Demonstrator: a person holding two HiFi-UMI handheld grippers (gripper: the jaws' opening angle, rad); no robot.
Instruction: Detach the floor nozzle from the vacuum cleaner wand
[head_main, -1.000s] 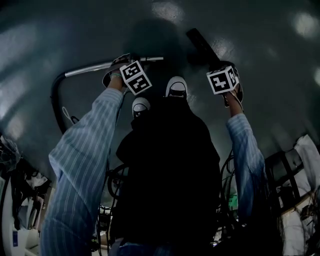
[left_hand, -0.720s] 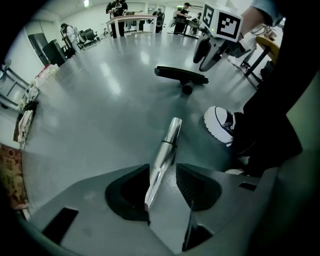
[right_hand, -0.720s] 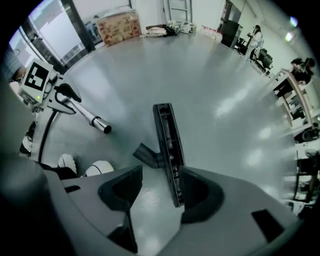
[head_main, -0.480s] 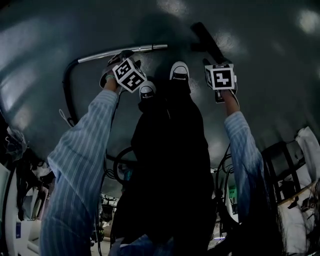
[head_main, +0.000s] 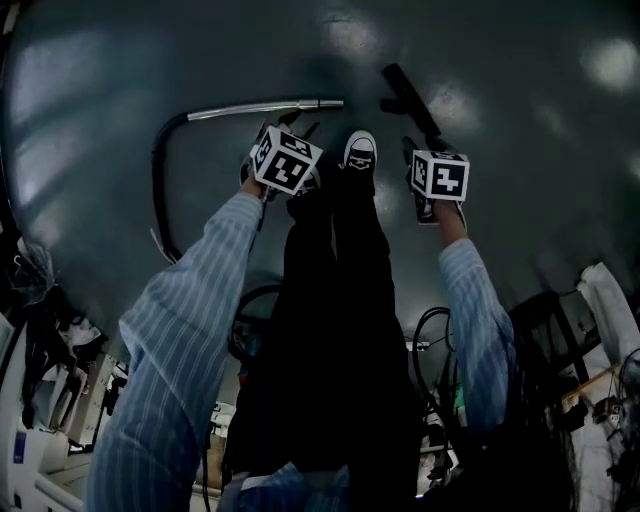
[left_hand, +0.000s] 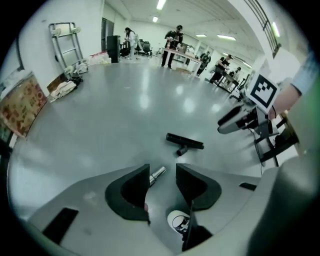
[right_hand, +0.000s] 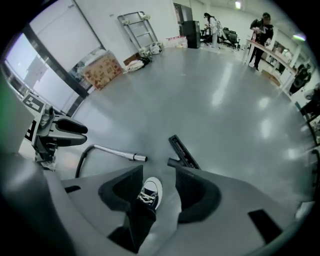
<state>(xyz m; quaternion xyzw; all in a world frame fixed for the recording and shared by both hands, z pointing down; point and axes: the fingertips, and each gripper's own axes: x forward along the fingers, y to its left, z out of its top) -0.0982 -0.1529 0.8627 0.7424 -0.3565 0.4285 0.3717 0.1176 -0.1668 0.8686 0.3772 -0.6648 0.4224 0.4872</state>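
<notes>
Lying apart on the glossy grey floor (head_main: 520, 180): chrome metal wand on a black hose (head_main: 260, 107), then the flat black plastic floor nozzle (head_main: 408, 98), just beside the wand tip. Both probably light and rigid; chrome looks slick, so grab the nozzle neck. Left gripper (left_hand: 162, 175) and right gripper (right_hand: 159, 177) are spread, empty.

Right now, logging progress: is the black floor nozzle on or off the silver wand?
Off: the black floor nozzle lies apart from the silver metal wand.

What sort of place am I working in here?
Probably a large open workshop or lab hall: a glossy grey floor, people at worktables at the far end, and a hand trolley against the wall.
</notes>
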